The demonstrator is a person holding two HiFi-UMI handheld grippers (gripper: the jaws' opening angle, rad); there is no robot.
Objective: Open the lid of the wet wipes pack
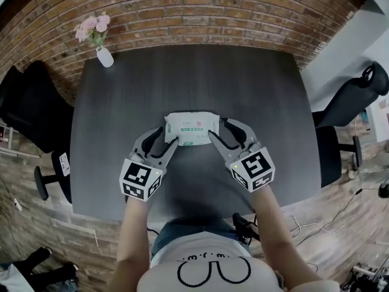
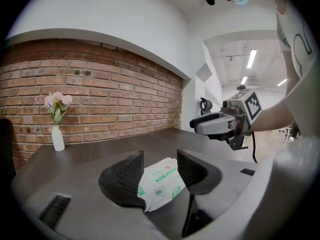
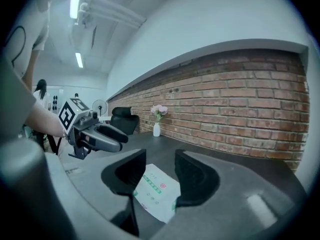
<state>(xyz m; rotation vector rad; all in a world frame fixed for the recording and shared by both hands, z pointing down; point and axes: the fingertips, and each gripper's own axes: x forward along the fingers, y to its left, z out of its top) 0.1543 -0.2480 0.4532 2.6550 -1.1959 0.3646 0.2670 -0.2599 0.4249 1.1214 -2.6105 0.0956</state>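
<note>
A white wet wipes pack (image 1: 191, 128) with green print lies flat on the dark table (image 1: 200, 72), its lid closed. My left gripper (image 1: 167, 137) stands open at the pack's left end, one jaw on either side of that end. My right gripper (image 1: 219, 129) is open in the same way at the right end. In the left gripper view the pack (image 2: 161, 184) lies between the jaws of the left gripper (image 2: 160, 164), with the right gripper (image 2: 220, 123) beyond. In the right gripper view the pack (image 3: 157, 191) sits between the jaws of the right gripper (image 3: 160, 166).
A white vase of pink flowers (image 1: 104, 56) stands at the table's far left corner by the brick wall (image 1: 200, 11). Black office chairs stand left (image 1: 30, 108) and right (image 1: 349, 102) of the table.
</note>
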